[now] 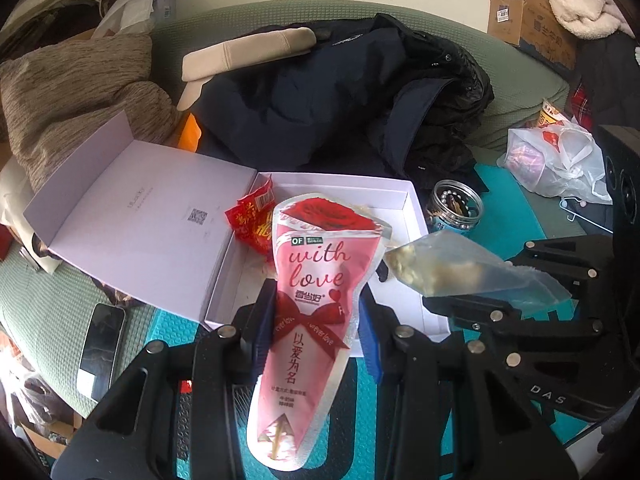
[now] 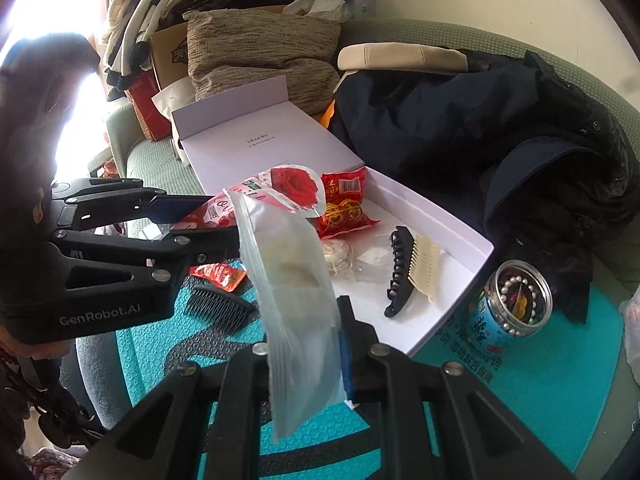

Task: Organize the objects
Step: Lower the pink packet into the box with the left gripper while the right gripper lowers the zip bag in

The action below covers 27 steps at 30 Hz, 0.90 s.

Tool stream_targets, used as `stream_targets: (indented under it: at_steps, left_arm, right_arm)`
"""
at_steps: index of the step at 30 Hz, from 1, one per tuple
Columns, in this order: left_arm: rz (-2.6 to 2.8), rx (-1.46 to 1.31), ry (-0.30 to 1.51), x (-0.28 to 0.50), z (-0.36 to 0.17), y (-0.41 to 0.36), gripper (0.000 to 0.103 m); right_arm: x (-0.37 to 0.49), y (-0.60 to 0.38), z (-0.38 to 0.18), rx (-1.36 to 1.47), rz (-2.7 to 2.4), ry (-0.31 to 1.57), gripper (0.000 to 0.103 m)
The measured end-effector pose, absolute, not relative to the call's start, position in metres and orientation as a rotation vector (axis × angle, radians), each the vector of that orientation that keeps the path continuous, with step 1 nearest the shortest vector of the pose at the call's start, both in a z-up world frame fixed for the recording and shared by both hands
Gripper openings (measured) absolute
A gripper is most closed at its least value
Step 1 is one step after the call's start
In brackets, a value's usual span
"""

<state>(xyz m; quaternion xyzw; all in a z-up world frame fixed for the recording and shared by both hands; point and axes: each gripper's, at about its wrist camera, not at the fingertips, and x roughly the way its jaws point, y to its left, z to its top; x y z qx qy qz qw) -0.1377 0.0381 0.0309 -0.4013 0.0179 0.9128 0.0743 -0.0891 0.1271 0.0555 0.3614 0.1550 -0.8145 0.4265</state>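
We've got the left gripper pinching the pink rose-print "with love" snack pouch and the right gripper clamped on the clear zip bag of pale crumbs, both above the open white cardboard box.

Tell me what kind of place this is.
Most likely a lived-in room at home, cluttered, not a lab or shop. A dark jacket and a brown cushion lie on a green sofa, with an opened cardboard box beside it.
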Motion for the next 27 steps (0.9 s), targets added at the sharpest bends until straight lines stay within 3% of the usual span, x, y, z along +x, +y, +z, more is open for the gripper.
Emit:
stream_targets:
  at_steps: [13, 27]
  left_arm:
    - [2.724, -1.148, 0.123, -0.206, 0.029, 0.039, 0.036]
    - [2.682, -1.21, 0.197, -0.276, -0.007, 0.037, 0.036]
  right_arm:
    - [-0.139, 0.115, 0.05, 0.926, -2.091, 0.39, 0.015]
    - [-0.183, 0.091, 0.024, 0.985, -2.142, 0.395, 0.015]
